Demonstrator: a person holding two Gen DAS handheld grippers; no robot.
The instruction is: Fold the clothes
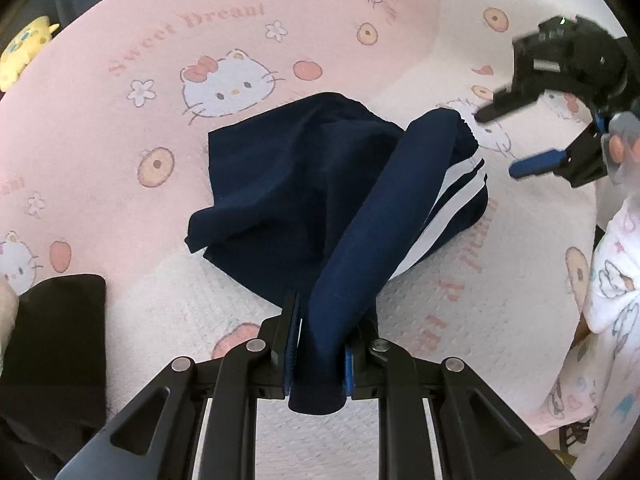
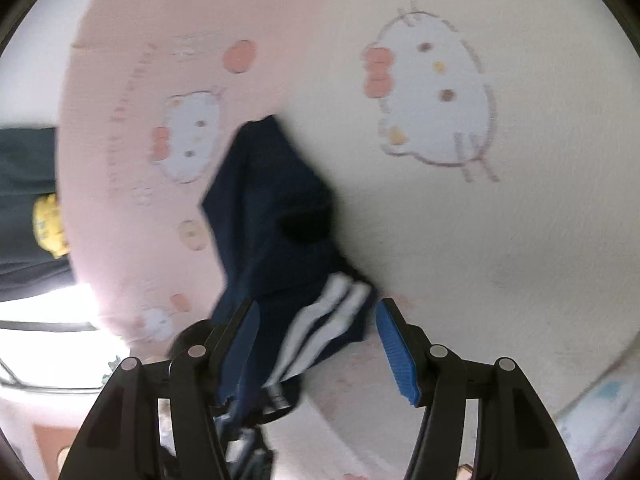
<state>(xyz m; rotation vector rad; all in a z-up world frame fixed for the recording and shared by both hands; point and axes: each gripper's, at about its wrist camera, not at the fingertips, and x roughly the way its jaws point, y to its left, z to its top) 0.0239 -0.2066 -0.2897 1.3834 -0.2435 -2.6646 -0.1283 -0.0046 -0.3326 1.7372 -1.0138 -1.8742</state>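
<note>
A pair of navy shorts (image 1: 288, 184) with white side stripes lies crumpled on a pink cartoon-cat blanket (image 1: 120, 128). My left gripper (image 1: 318, 344) is shut on a thick fold of the shorts, which rises taut from the heap to its blue pads. My right gripper (image 1: 496, 140) hangs open at the right, just beyond the shorts' waistband, nothing between its fingers. In the right wrist view the right gripper (image 2: 318, 320) stands open above the striped edge of the shorts (image 2: 276, 216), its blue pads (image 2: 396, 356) clear of the cloth.
A black garment (image 1: 56, 344) lies at the blanket's left edge. A yellow plush toy (image 1: 24, 48) sits far left. A person's patterned white sleeve (image 1: 612, 280) fills the right side. The left gripper's body (image 2: 256, 404) shows under the shorts.
</note>
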